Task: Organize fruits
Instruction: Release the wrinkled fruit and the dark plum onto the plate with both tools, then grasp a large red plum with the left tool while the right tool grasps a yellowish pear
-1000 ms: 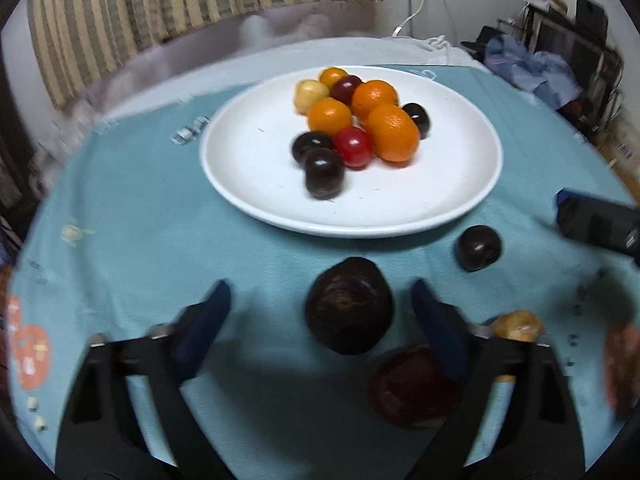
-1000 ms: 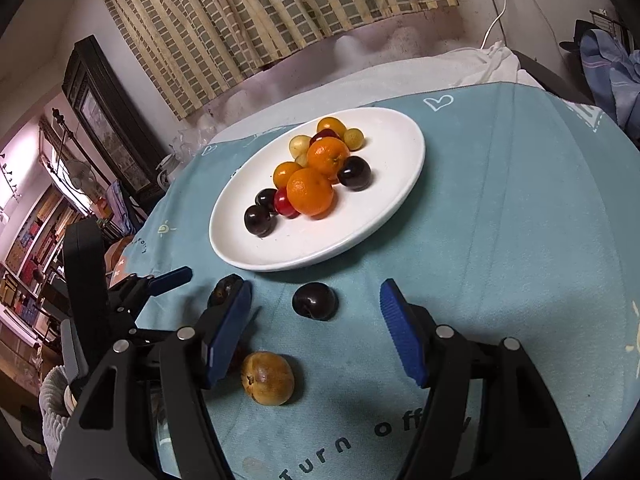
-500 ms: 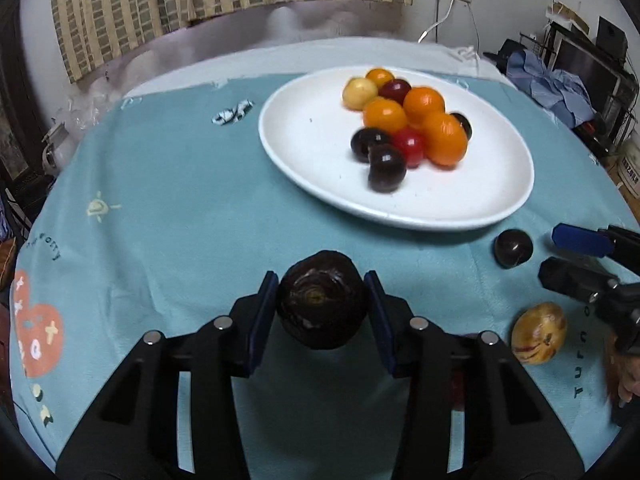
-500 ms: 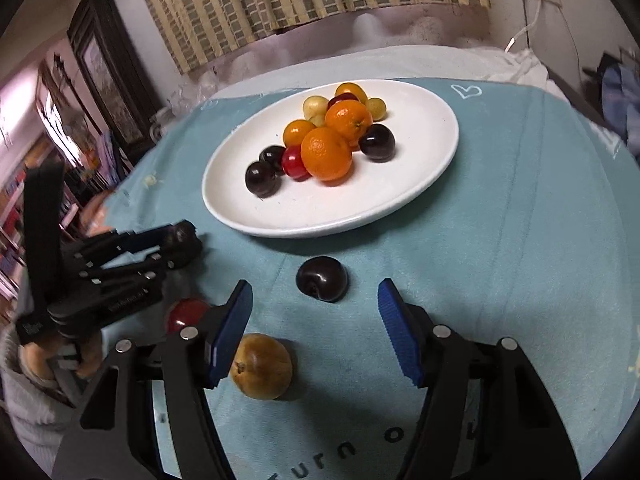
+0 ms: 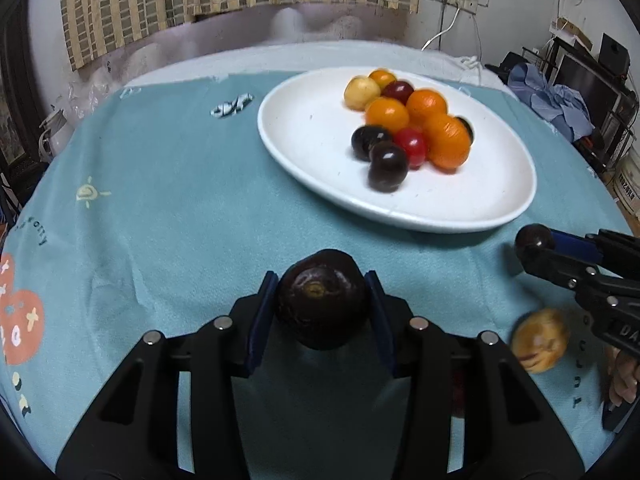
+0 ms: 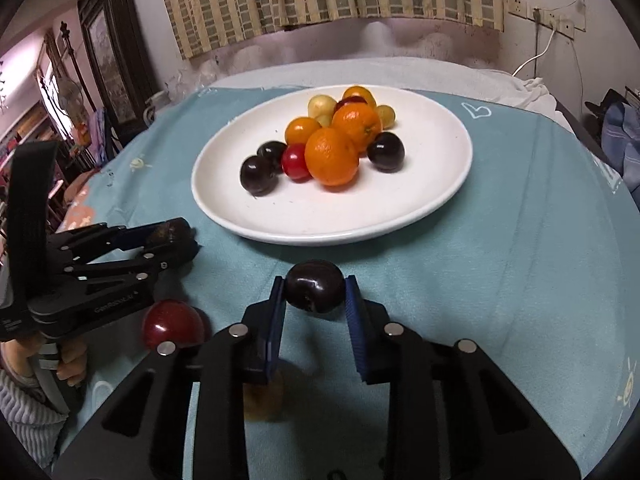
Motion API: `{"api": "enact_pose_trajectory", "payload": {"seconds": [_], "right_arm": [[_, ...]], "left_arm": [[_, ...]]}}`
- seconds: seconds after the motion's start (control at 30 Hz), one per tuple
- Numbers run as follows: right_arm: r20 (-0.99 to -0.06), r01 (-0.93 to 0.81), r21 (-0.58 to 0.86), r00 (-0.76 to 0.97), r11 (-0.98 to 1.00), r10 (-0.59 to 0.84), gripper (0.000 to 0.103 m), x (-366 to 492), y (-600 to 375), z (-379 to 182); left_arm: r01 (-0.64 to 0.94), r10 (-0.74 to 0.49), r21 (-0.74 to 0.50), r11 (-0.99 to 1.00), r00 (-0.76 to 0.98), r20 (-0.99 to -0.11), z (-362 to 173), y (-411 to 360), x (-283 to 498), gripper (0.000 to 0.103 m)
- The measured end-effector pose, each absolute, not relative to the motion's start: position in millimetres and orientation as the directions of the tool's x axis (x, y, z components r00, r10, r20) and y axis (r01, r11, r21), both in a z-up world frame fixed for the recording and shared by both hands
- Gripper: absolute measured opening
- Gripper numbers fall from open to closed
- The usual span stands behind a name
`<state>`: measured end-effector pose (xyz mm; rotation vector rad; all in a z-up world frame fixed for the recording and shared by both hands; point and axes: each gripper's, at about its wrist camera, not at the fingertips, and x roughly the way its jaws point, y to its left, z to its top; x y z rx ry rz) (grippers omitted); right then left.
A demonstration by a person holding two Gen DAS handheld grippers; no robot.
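Observation:
A white plate (image 5: 304,128) (image 6: 432,192) on the teal tablecloth holds several oranges, dark plums, a red fruit and yellow fruits. My left gripper (image 5: 322,304) is shut on a large dark purple fruit (image 5: 322,300) and holds it above the cloth, left of the plate's near rim; it also shows in the right wrist view (image 6: 176,236). My right gripper (image 6: 314,292) is shut on a small dark plum (image 6: 314,286), in front of the plate; the plum also shows in the left wrist view (image 5: 534,240).
A red fruit (image 6: 172,322) lies on the cloth between the two grippers. A yellow-brown fruit (image 5: 540,338) lies under my right gripper, partly hidden in the right wrist view (image 6: 262,400). Curtains and room clutter stand beyond the table.
My right gripper has closed on the small dark plum and lifted it. My left gripper has raised the large dark fruit and swung left, so the plate now sits to its right.

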<state>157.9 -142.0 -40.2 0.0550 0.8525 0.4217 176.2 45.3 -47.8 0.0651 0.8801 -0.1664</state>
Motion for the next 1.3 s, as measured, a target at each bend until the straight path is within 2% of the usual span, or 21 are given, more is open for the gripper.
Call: {"api": "enact_pose_trajectory", "payload": {"seconds": [0.23, 0.43, 0.47, 0.5, 0.53, 0.67, 0.77, 0.83, 0.97, 1.07, 1.3], "right_arm": [[-0.632, -0.357, 0.292, 0.624, 0.887, 0.459, 0.03, 143.3, -154.3, -2.6], [-0.593, -0.329, 0.304, 0.669, 0.894, 0.448, 0.033, 184.3, -145.8, 10.2], [-0.598, -0.316, 0.316, 0.665, 0.895, 0.446, 0.052, 190.6, -146.0, 6.4], [-0.611, -0.285, 0.322, 0.666, 0.903, 0.428, 0.065, 194.5, -148.2, 2.4], [-0.602, -0.265, 0.339, 0.676, 0.903, 0.425, 0.069, 194.3, -153.1, -1.1], [-0.561, -0.303, 0.321, 0.702, 0.897, 0.438, 0.069, 181.3, -158.2, 7.2], [-0.565, -0.328, 0.326, 0.685, 0.887, 0.46, 0.069, 165.9, -155.8, 9.0], [-0.574, -0.332, 0.319, 0.678, 0.888, 0.46, 0.069, 153.1, -157.0, 3.9], [-0.602, -0.338, 0.306, 0.656, 0.89, 0.456, 0.069, 125.2, -157.5, -9.5], [-0.622, -0.354, 0.267, 0.647, 0.896, 0.441, 0.069, 107.8, -150.4, -16.2], [-0.665, -0.361, 0.192, 0.636, 0.912, 0.392, 0.069, 101.7, -137.0, -29.1]], "left_arm": [[0.218, -0.159, -0.007, 0.976, 0.687, -0.709, -8.6, 37.9, 157.2, 0.045], [0.189, -0.135, 0.002, 0.982, 0.711, -0.69, 7.0, 18.0, 194.0, 0.046], [0.178, -0.133, -0.007, 0.984, 0.708, -0.693, 4.6, 16.2, 201.4, 0.046], [0.165, -0.131, -0.018, 0.986, 0.708, -0.694, 1.9, 15.7, 206.4, 0.052], [0.159, -0.135, -0.03, 0.987, 0.705, -0.696, -1.8, 15.3, 209.4, 0.059], [0.173, -0.13, -0.007, 0.985, 0.712, -0.69, -6.6, 18.4, 198.1, 0.059], [0.18, -0.138, -0.01, 0.984, 0.715, -0.685, -6.3, 22.3, 180.0, 0.061], [0.172, -0.113, 0.023, 0.985, 0.736, -0.668, -5.3, 22.0, 163.6, 0.069], [0.166, -0.076, 0.082, 0.983, 0.764, -0.641, -5.6, 16.5, 134.1, 0.074], [0.166, -0.055, 0.113, 0.98, 0.765, -0.642, -11.8, 12.8, 115.1, 0.081], [0.145, -0.004, 0.167, 0.975, 0.767, -0.642, -23.9, 7.3, 104.4, 0.091]]}}
